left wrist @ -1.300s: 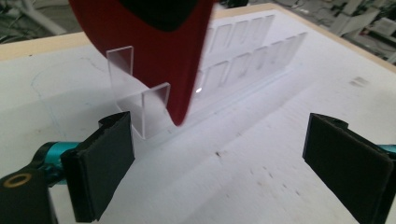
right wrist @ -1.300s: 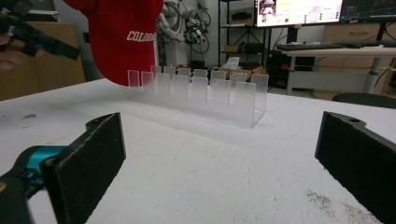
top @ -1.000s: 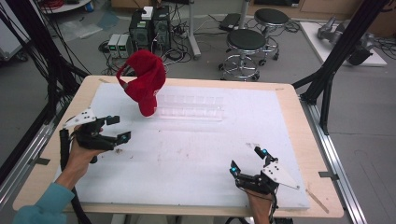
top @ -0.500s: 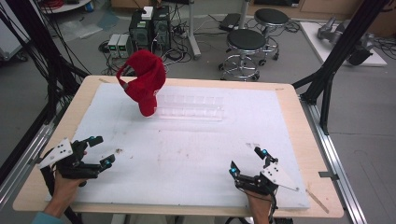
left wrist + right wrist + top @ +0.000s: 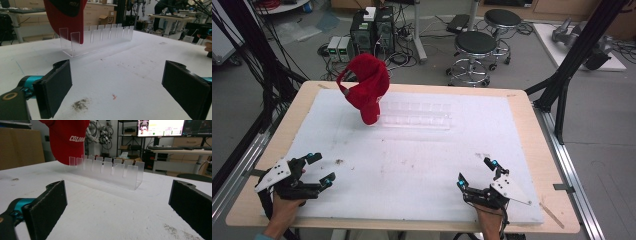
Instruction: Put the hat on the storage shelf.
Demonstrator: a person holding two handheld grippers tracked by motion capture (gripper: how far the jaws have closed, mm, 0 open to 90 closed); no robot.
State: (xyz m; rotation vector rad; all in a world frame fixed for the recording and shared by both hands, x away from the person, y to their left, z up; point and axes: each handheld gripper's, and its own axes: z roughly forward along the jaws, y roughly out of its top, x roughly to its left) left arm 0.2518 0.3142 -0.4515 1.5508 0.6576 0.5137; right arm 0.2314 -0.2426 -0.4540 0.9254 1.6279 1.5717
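Observation:
A red cap (image 5: pixel 366 86) stands upright in the left end of a clear slotted rack (image 5: pixel 417 116) at the back of the white mat (image 5: pixel 412 160). The left gripper view has the cap (image 5: pixel 65 17) and rack (image 5: pixel 100 37) ahead; the right gripper view has the cap (image 5: pixel 67 138) at the rack's (image 5: pixel 107 171) far end. My left gripper (image 5: pixel 321 170) rests open near the front left corner, nothing between its jaws. Near the front right edge my right gripper (image 5: pixel 475 174) is open too, holding nothing.
The wooden table (image 5: pixel 532 130) carries the mat, which has dirt smudges (image 5: pixel 80 105) near the left gripper. Black frame posts (image 5: pixel 569 65) flank the table. Stools (image 5: pixel 474 47) and computer boxes (image 5: pixel 372 27) stand on the floor behind.
My left gripper has drawn back from the mat's left side toward the front left corner. The right gripper, cap and rack have not moved.

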